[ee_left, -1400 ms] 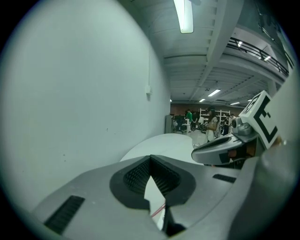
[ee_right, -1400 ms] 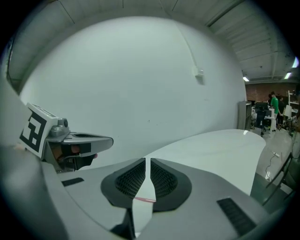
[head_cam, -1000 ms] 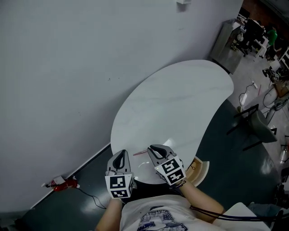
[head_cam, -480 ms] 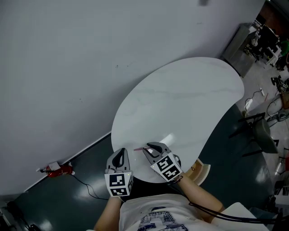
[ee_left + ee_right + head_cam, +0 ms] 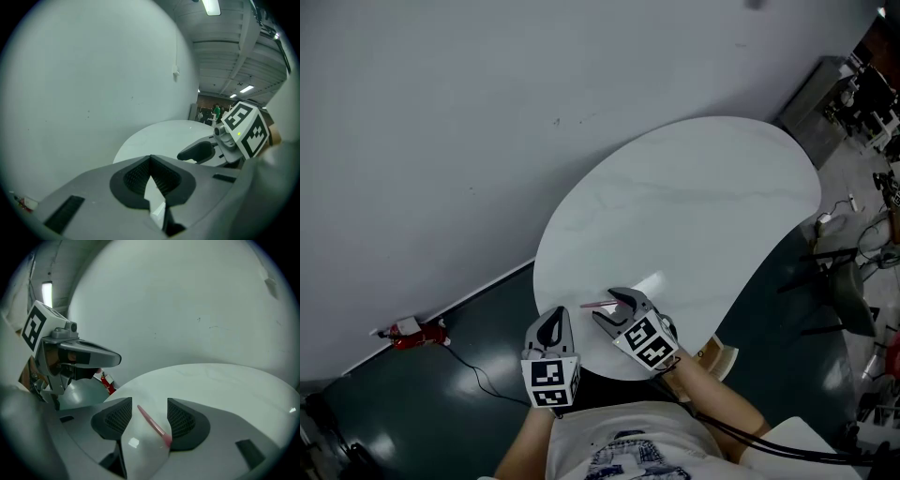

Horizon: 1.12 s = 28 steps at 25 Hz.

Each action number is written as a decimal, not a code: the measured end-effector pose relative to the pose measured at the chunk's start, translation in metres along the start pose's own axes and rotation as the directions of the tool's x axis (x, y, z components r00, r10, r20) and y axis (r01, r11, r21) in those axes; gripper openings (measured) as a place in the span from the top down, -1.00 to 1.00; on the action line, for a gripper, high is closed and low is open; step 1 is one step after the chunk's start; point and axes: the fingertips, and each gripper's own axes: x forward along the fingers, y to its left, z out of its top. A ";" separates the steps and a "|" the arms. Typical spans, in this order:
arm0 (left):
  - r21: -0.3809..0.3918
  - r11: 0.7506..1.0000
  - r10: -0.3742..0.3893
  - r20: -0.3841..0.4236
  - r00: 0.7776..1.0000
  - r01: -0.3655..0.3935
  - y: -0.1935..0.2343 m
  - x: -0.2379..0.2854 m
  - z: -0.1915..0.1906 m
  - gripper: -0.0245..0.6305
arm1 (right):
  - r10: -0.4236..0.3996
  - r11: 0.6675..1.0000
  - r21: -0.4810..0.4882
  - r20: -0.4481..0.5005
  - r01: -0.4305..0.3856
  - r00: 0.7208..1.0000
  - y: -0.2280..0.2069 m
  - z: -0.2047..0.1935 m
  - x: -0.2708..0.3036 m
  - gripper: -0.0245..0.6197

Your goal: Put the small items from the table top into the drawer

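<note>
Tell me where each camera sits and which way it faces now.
Head view: on the person's head, looking steeply down at the white table; left gripper, right gripper and forearms show.
Left gripper view: on the left gripper, along its shut jaws toward the wall; right gripper at right.
Right gripper view: along that gripper's just-opened jaws, pink stick between them; left gripper at left.
Shared: all show the table.

The right gripper point(image 5: 149, 415) has just been opening, its jaws now wide apart above the white table point(image 5: 225, 380); a thin pink stick point(image 5: 152, 423) lies slanting between them, unclamped.
</note>
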 end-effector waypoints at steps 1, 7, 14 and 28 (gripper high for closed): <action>-0.005 1.000 0.004 -0.005 1.000 -0.004 0.001 0.000 -0.002 0.88 | 0.013 1.000 -0.022 -0.013 -0.013 1.000 0.001 -0.002 0.003 0.21; -0.017 1.000 0.015 -0.025 1.000 -0.015 0.006 0.008 -0.011 0.88 | 0.076 0.988 -0.129 -0.113 -0.090 0.991 0.006 -0.023 0.024 0.18; -0.021 1.000 0.021 -0.044 0.999 -0.022 0.011 0.014 -0.016 0.88 | 0.060 0.981 -0.173 -0.145 -0.085 0.988 0.006 -0.031 0.037 0.18; -0.006 1.000 -0.007 -0.062 0.998 0.006 0.005 0.024 -0.016 0.88 | 0.021 0.960 -0.268 -0.207 -0.077 0.978 0.005 -0.048 0.044 0.36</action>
